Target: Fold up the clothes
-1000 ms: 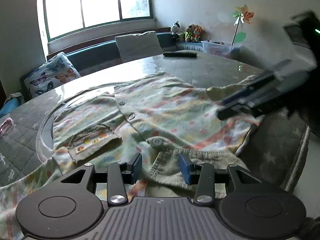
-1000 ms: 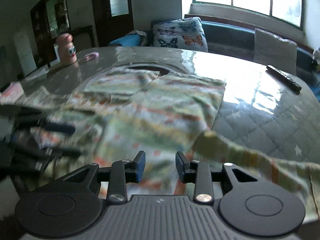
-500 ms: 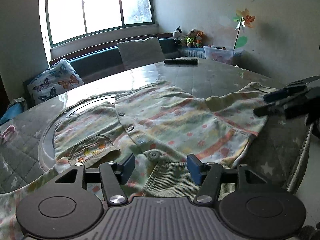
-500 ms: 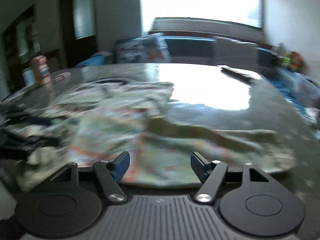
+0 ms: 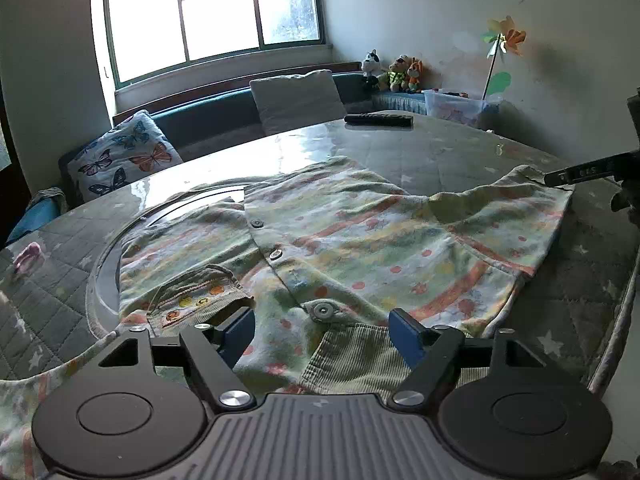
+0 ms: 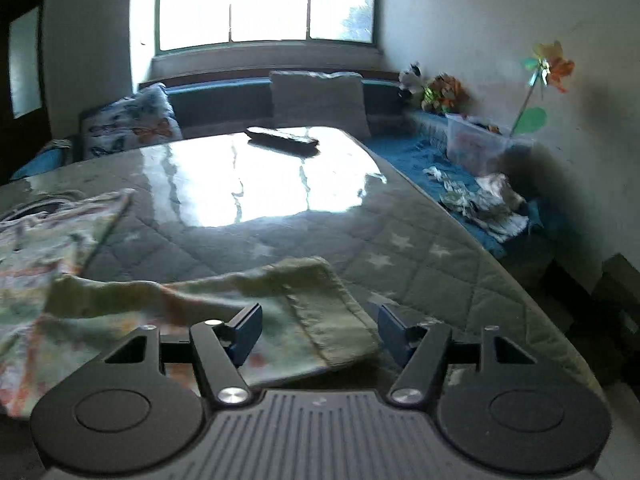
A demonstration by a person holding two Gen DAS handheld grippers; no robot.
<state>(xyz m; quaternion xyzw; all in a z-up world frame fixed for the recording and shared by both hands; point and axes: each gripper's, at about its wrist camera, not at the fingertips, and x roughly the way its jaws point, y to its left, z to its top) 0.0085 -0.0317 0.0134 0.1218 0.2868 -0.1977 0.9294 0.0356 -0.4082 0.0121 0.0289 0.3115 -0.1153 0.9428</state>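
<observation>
1. My left gripper has its blue-padded jaws spread wide and holds nothing; it hangs low over the near edge of the garment.
2. That garment is a small pastel shirt with orange stripes, coloured dots and a buttoned front, spread mostly flat on the round table covered in grey quilted cloth with white stars under a glossy sheet.
3. Between my left fingers I see its ribbed olive corduroy collar, and just beyond that a round grey snap button.
4. To the left of the button line lies a corduroy-trimmed chest pocket with small orange and yellow motifs, close to my left finger.
5. My right gripper is also parted wide with nothing between its pads. It hovers over the shirt's right sleeve end, a pale green cuff lying on the quilted cloth close to the table's near edge.
6. In the left view, the tip of that right gripper's dark finger shows at the far right, at the sleeve cuff; I cannot tell whether it touches the fabric.
7. A long black remote control lies on the far side of the table, well apart from the shirt.
8. Behind the table runs a teal bench beneath the window, with a white butterfly-print cushion and a plain grey cushion on it.
</observation>
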